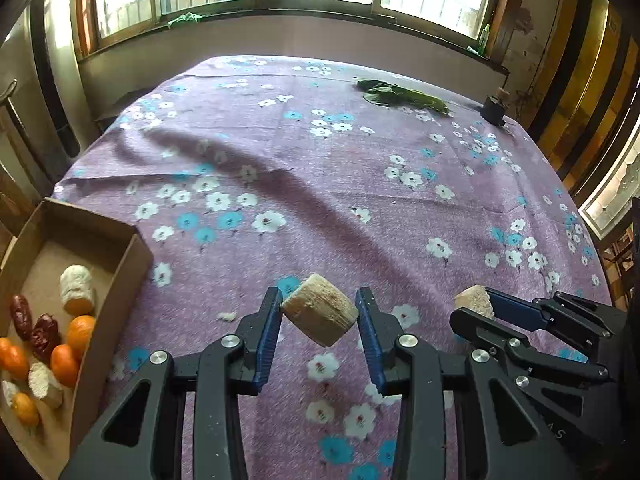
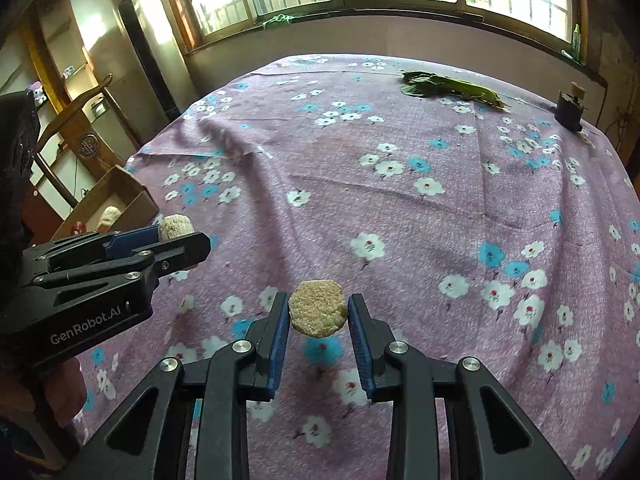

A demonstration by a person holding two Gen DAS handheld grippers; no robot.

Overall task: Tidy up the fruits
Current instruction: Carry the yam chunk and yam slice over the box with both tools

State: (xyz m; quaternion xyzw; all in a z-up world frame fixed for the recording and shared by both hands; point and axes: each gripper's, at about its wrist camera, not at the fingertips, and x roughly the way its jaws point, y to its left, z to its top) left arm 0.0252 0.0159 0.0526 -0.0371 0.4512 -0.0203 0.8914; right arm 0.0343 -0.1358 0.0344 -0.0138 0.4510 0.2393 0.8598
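- We hold one pale cut chunk (image 1: 320, 312) pinched in the left gripper (image 1: 318, 320) and another chunk (image 2: 318, 308) in the right gripper (image 2: 319, 312), above the surface (image 1: 360, 184).
- Carrying step; next, we judge, release both into the cardboard box (image 1: 128, 264).

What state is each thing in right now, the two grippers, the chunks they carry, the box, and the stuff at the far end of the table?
Left gripper: shut on a pale chunk, lifted off the cloth.
Right gripper: shut on a second pale chunk, also lifted.
Cardboard box: open-topped, holding oranges, dark red fruits and pale chunks.
Green leaves: lying flat.
Small dark jar: upright.
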